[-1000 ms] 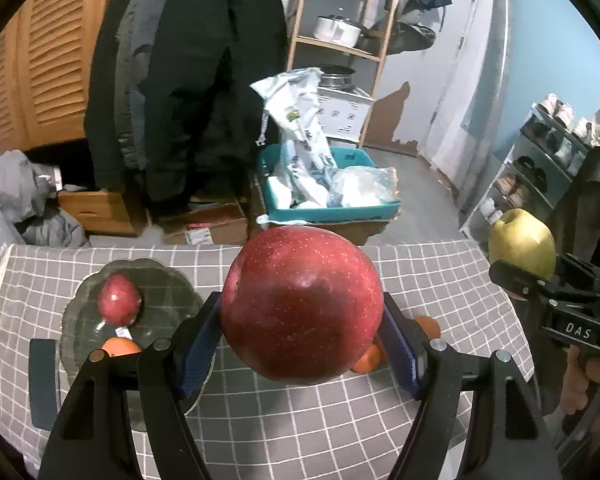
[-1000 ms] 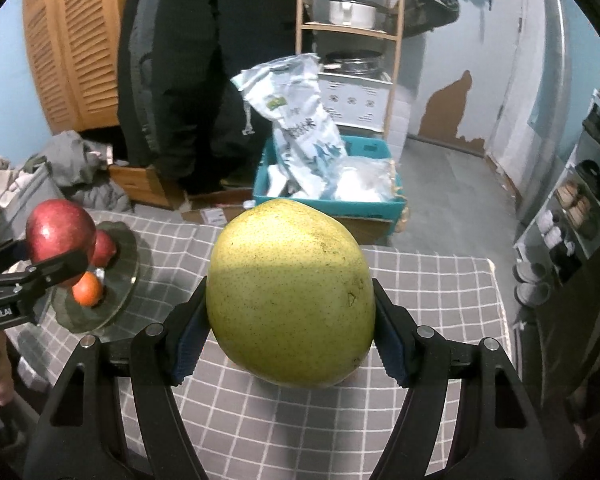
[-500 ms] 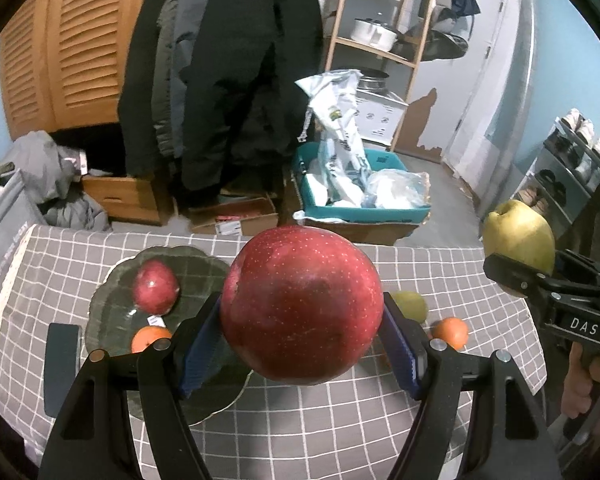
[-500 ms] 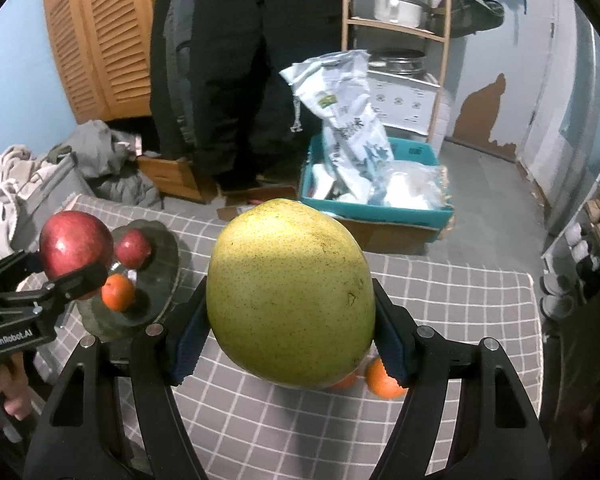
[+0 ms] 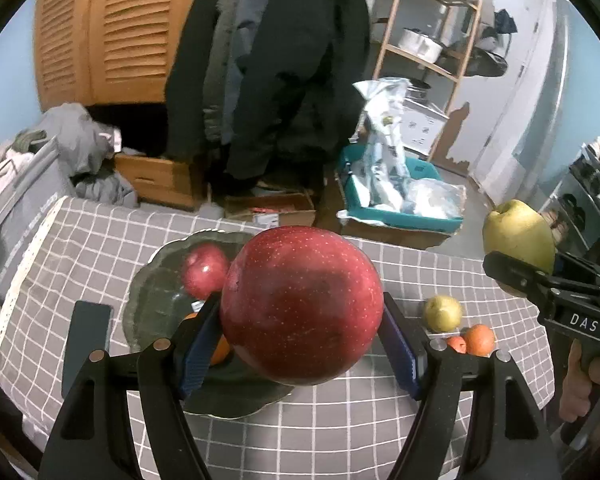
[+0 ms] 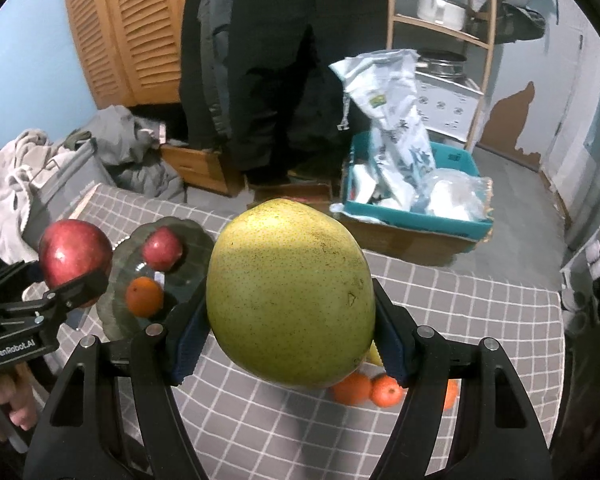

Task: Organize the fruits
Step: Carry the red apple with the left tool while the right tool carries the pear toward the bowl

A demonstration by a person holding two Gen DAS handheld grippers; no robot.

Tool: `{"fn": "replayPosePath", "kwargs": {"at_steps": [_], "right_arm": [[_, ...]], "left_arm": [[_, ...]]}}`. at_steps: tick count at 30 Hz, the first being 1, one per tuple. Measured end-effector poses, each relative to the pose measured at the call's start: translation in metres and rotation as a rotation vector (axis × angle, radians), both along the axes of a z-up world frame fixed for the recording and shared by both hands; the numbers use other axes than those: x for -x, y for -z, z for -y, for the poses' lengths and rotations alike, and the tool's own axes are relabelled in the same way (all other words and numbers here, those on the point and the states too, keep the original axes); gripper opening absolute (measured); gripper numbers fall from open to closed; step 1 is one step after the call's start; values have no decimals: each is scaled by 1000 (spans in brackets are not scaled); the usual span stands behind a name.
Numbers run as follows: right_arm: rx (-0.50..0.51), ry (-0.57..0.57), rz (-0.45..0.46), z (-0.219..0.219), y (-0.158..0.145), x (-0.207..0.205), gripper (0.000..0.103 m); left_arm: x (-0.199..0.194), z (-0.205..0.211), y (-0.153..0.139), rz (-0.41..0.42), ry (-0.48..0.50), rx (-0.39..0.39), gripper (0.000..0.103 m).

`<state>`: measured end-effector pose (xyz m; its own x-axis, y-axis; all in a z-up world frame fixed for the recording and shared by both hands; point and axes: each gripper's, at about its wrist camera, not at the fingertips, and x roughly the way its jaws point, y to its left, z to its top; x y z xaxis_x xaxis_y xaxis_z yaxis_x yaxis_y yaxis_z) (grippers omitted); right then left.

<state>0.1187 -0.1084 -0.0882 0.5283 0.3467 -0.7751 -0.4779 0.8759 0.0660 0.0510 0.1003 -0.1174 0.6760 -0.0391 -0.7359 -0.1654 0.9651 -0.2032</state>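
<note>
My left gripper [image 5: 302, 322] is shut on a big red apple [image 5: 302, 304], held above the near edge of a dark glass plate [image 5: 156, 296]. The plate holds a smaller red apple [image 5: 204, 270] and an orange [image 5: 220, 350]. My right gripper [image 6: 290, 322] is shut on a large yellow-green pear [image 6: 290, 292], held above the table's right side. On the cloth lie a small green pear [image 5: 443, 313] and small oranges [image 5: 478, 339]. The oranges also show in the right wrist view [image 6: 350, 389]. Each gripper shows in the other's view: the left gripper [image 6: 74, 286], the right gripper [image 5: 518, 270].
The table has a grey checked cloth [image 5: 80, 248]. A dark flat object [image 5: 86, 330] lies left of the plate. Behind the table stand a teal bin of bags [image 5: 396, 200], a cardboard box [image 5: 268, 208], hanging coats [image 5: 268, 60] and a wooden shelf [image 5: 424, 32].
Both grippers have risen and drawn back with their fruit, so more of the table shows. The plate and the loose fruit on the cloth have come further into view.
</note>
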Motion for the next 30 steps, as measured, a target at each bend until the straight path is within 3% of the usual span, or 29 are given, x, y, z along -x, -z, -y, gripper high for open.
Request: {"fn": "replayPosePath", "kwargs": {"at_steps": [18, 30], "right_arm": [[40, -98, -112, -98, 61, -17, 73], [85, -156, -194, -145, 102, -22, 73]], "left_arm": [[9, -62, 71, -162, -119, 27, 76], [9, -75, 119, -282, -142, 51, 76]]}}
